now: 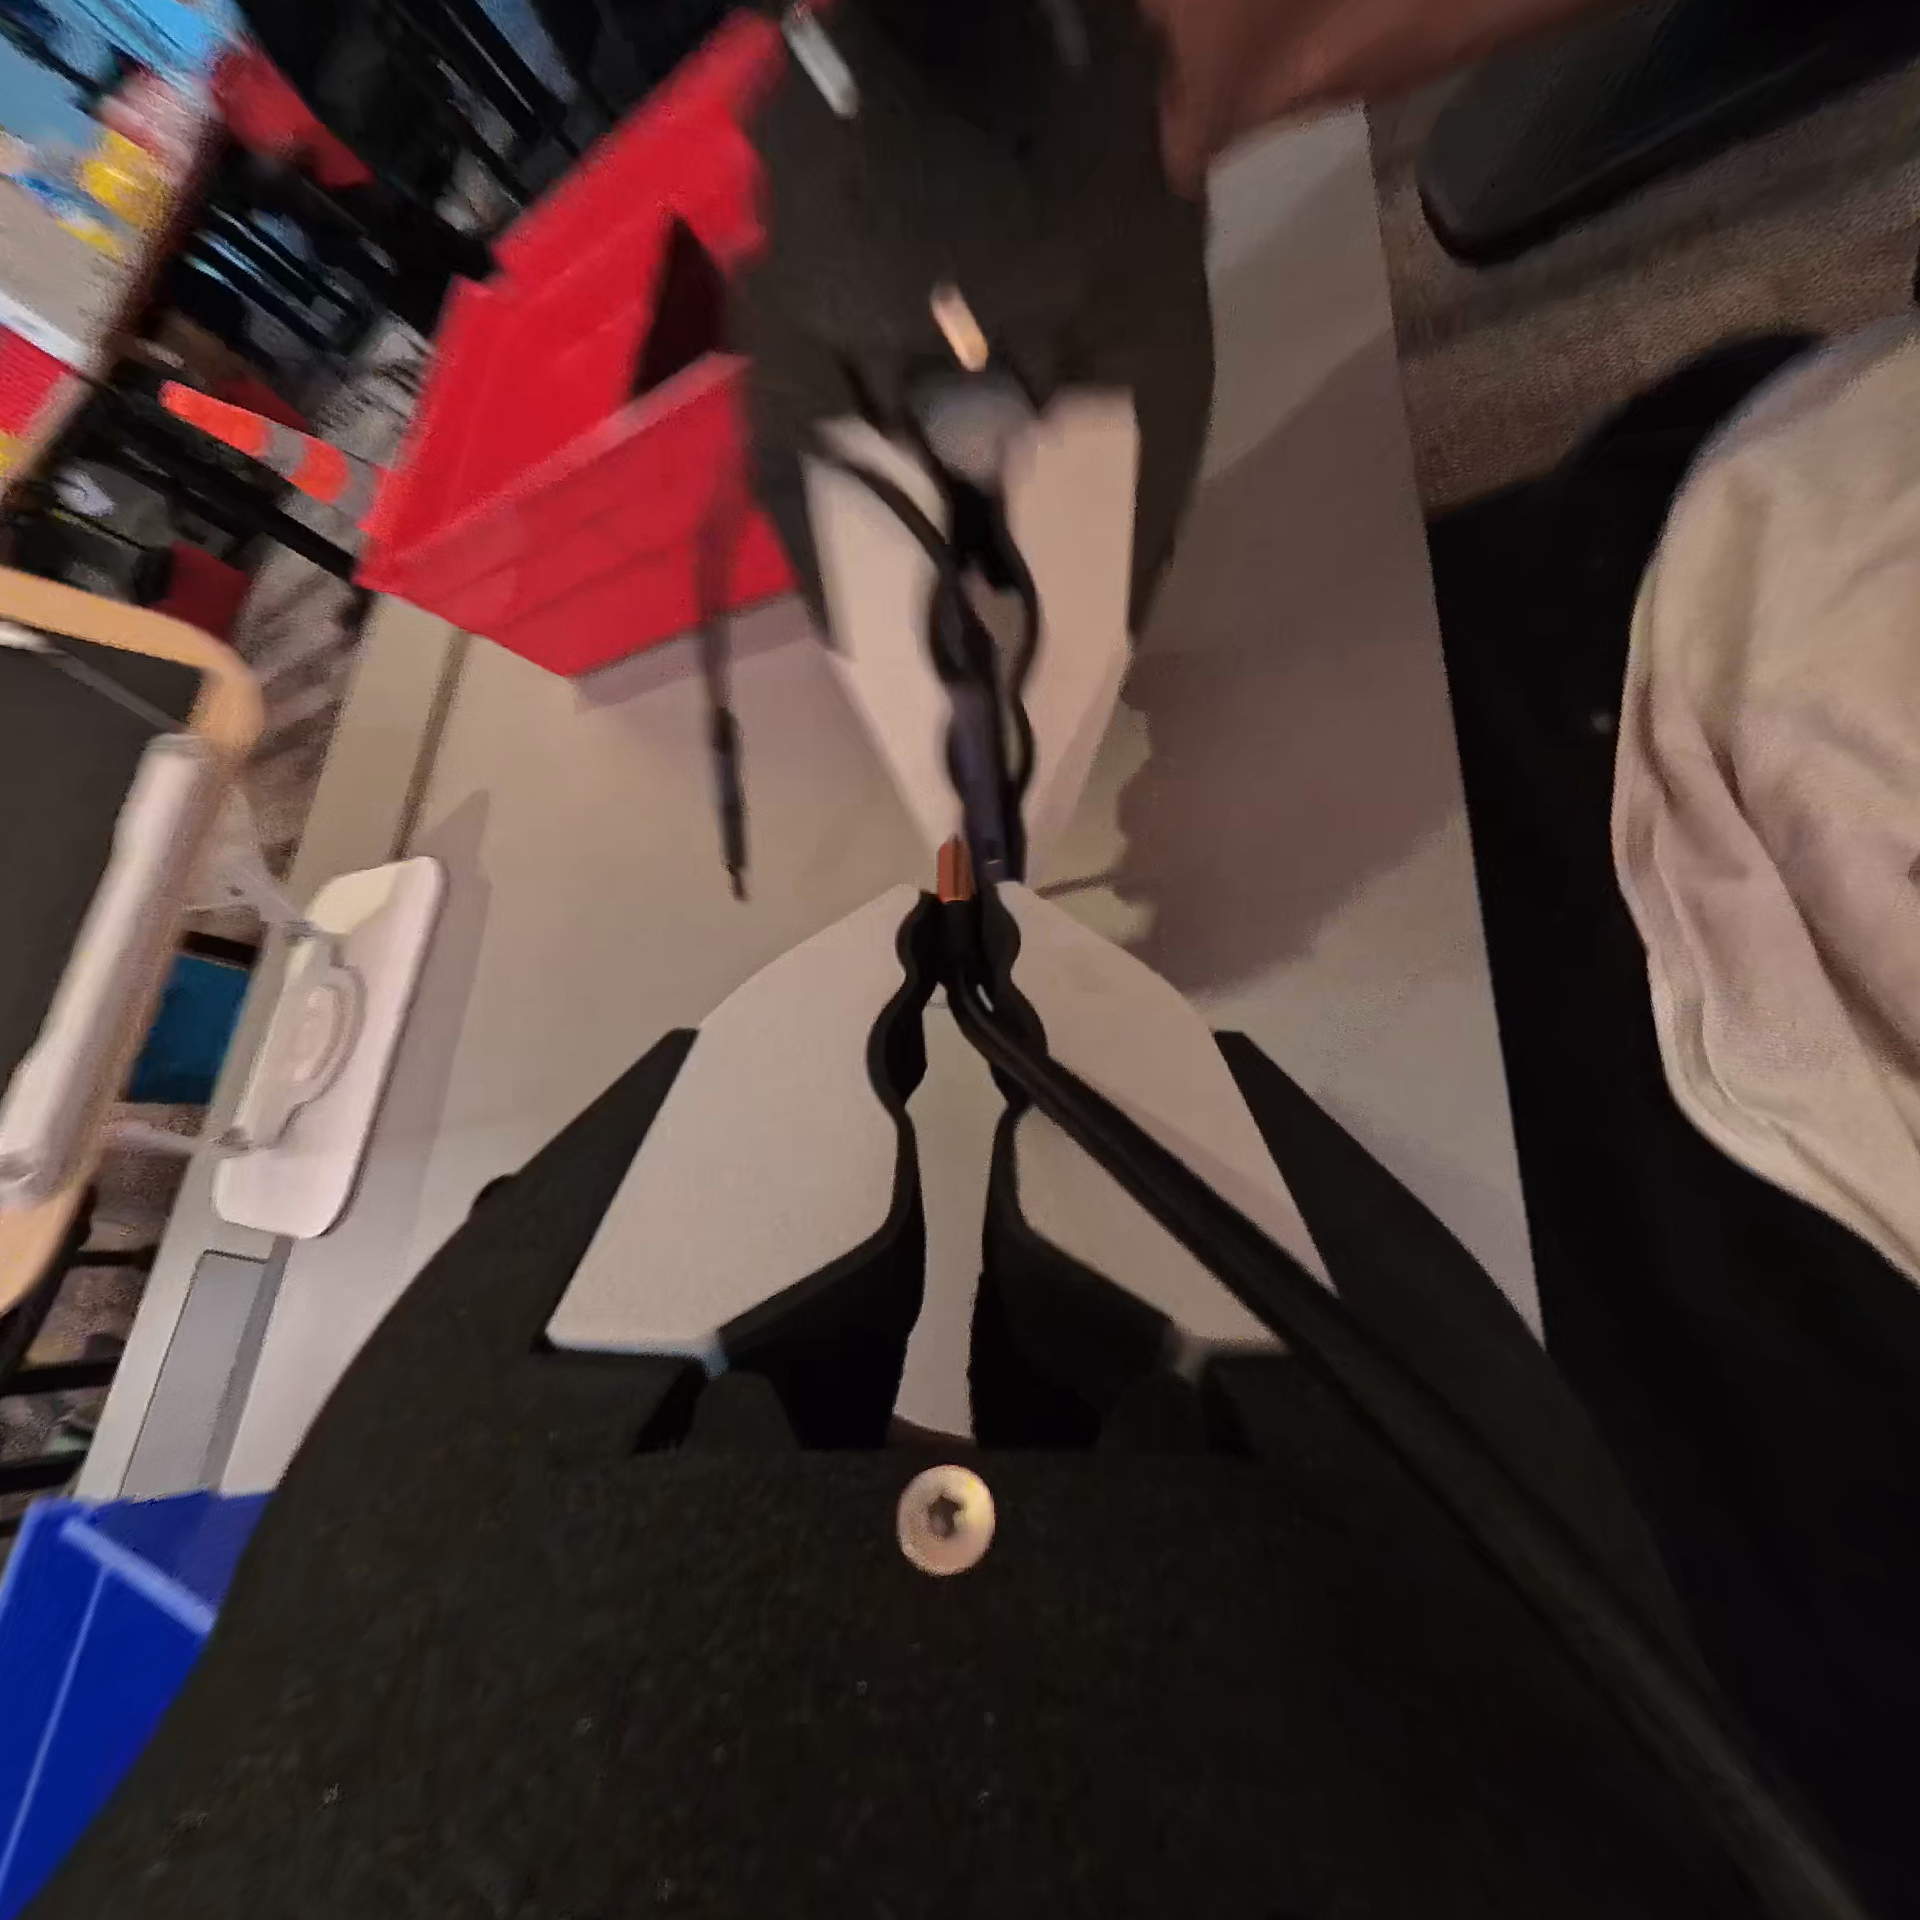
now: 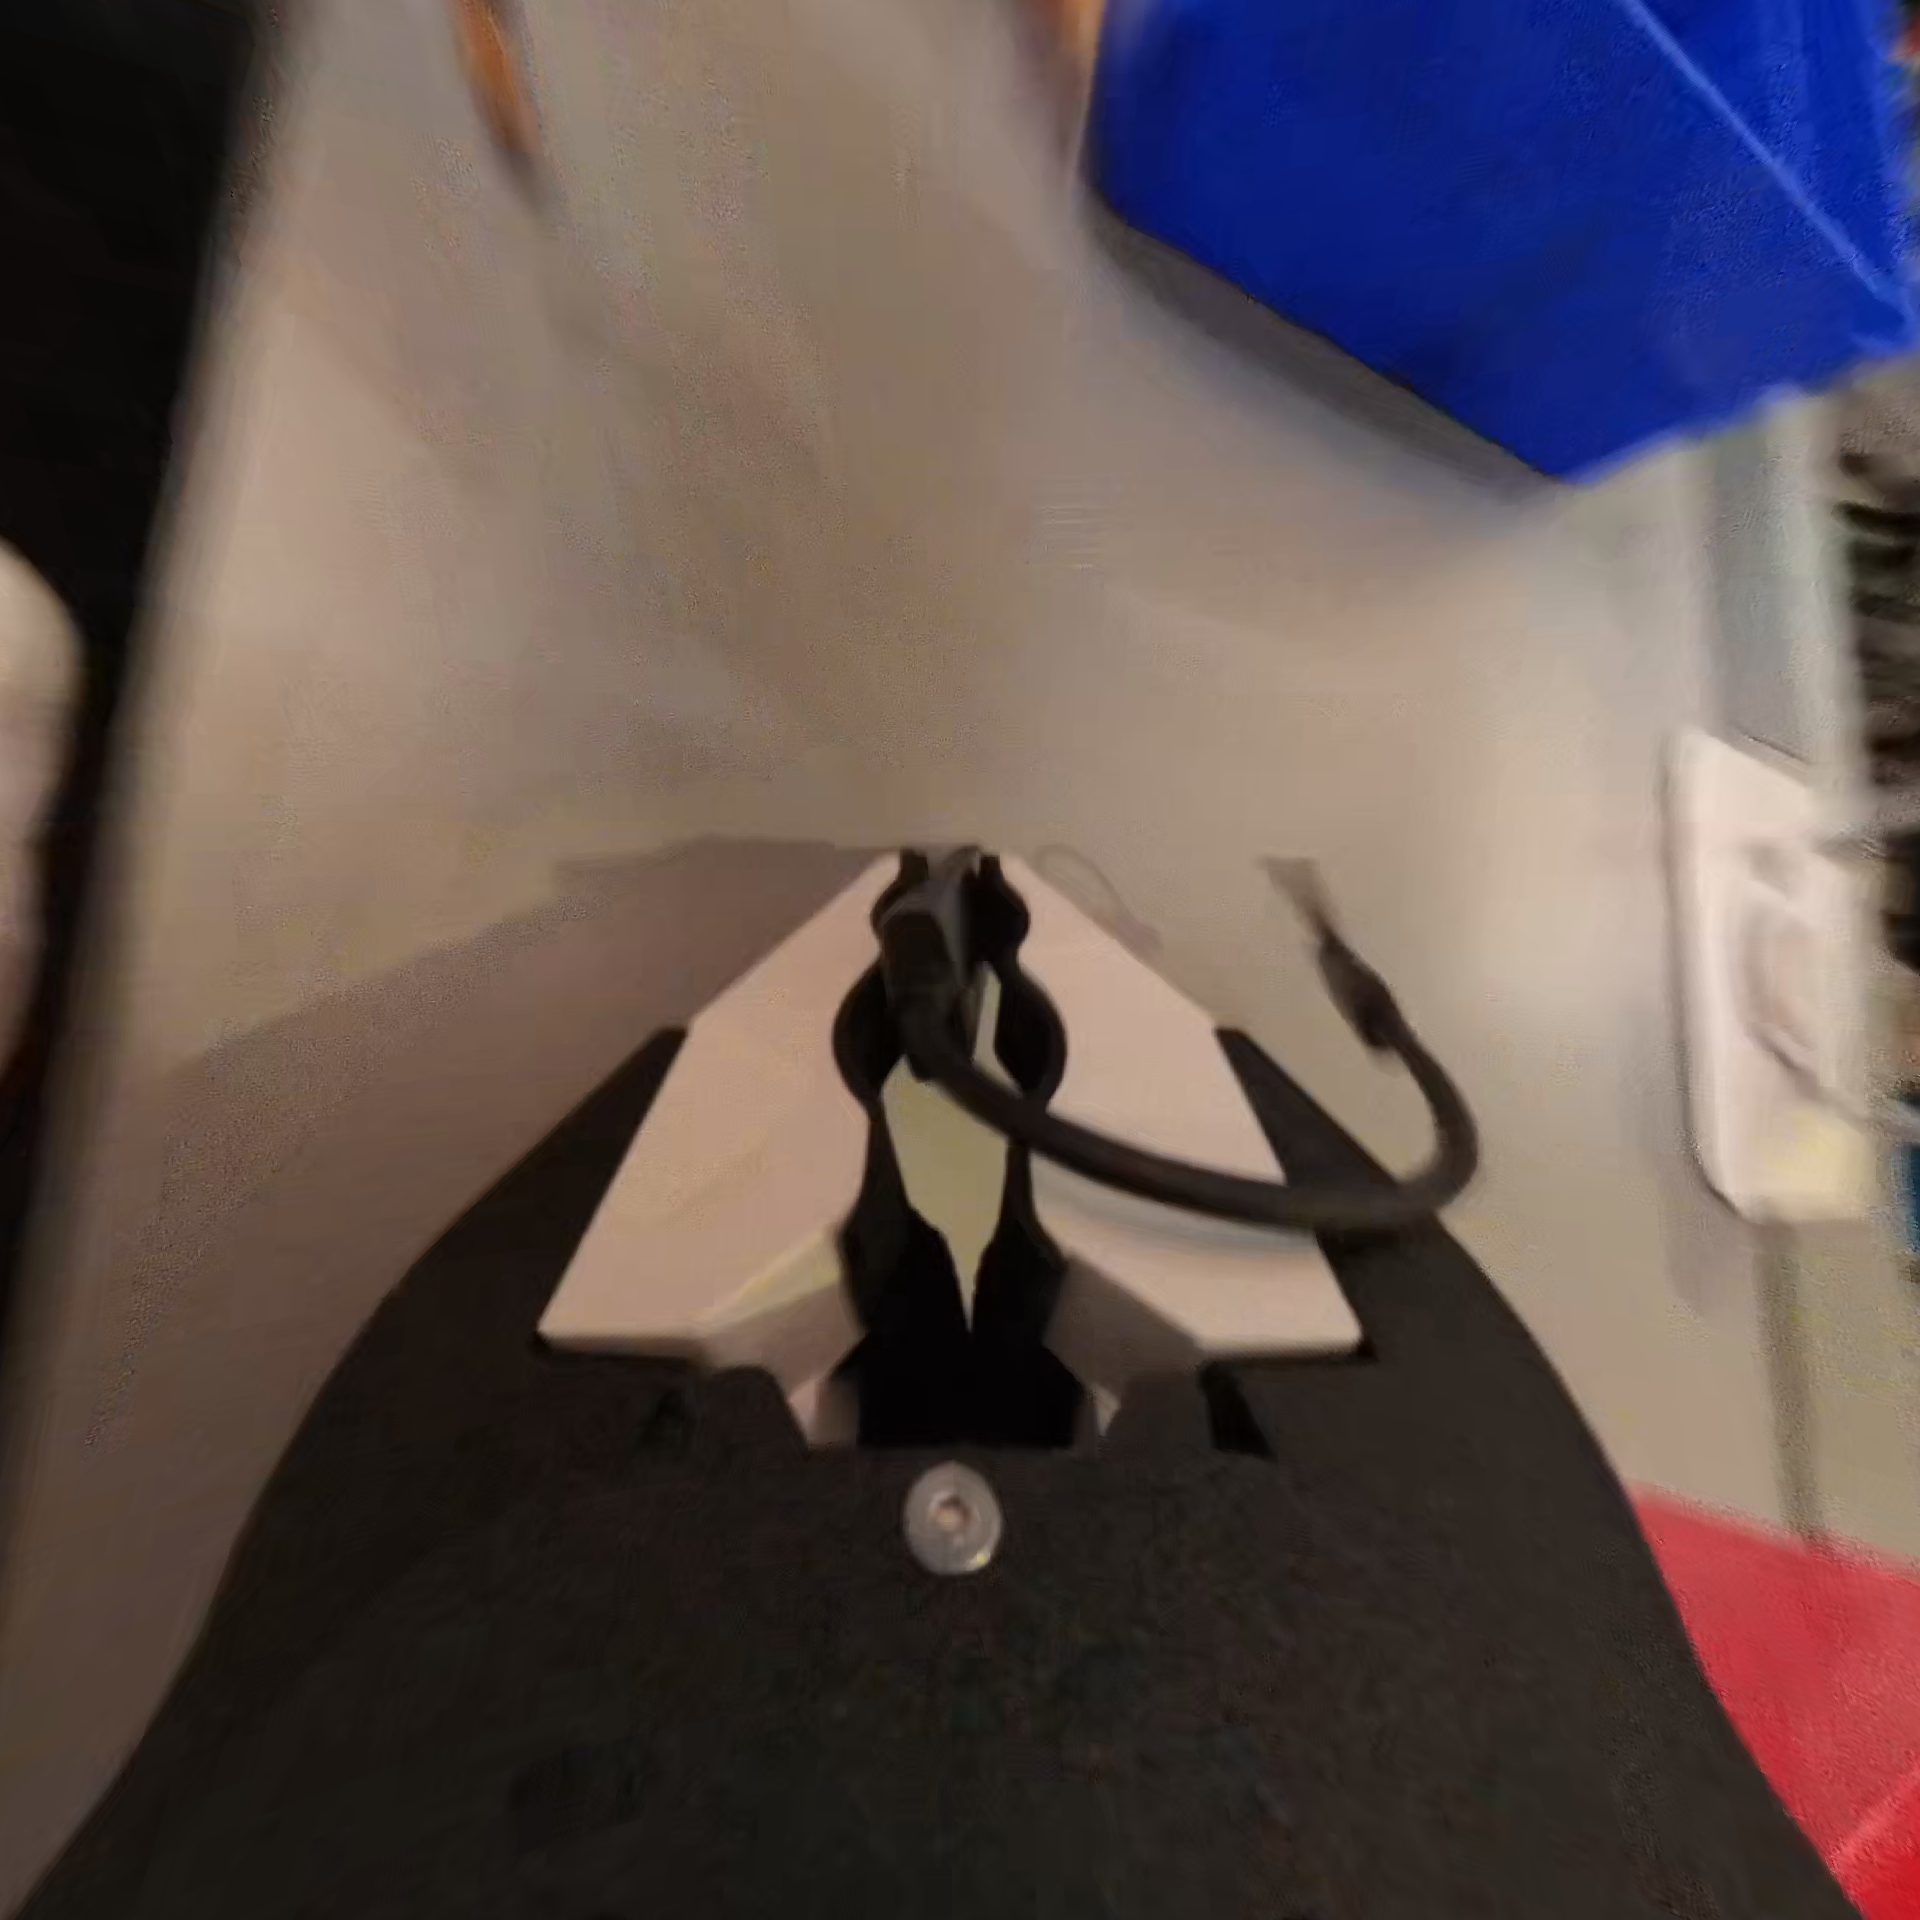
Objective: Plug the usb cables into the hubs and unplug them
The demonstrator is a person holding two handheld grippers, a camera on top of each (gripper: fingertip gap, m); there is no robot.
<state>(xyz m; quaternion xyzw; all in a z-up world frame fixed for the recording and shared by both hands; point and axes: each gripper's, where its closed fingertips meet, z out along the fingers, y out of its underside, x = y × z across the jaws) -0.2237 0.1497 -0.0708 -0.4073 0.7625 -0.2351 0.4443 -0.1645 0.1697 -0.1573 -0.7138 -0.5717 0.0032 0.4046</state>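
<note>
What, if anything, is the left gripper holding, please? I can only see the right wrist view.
Observer: The left gripper is shut on a black cable. An orange-tipped end pokes out just past its fingers.
Operator: Thank you. Where does my right gripper sit relative to it?
Observer: In the left wrist view, your right gripper, shut on its short black lead, points straight back at the left one. The two are nearly tip to tip, but the blur hides whether they touch.
</note>
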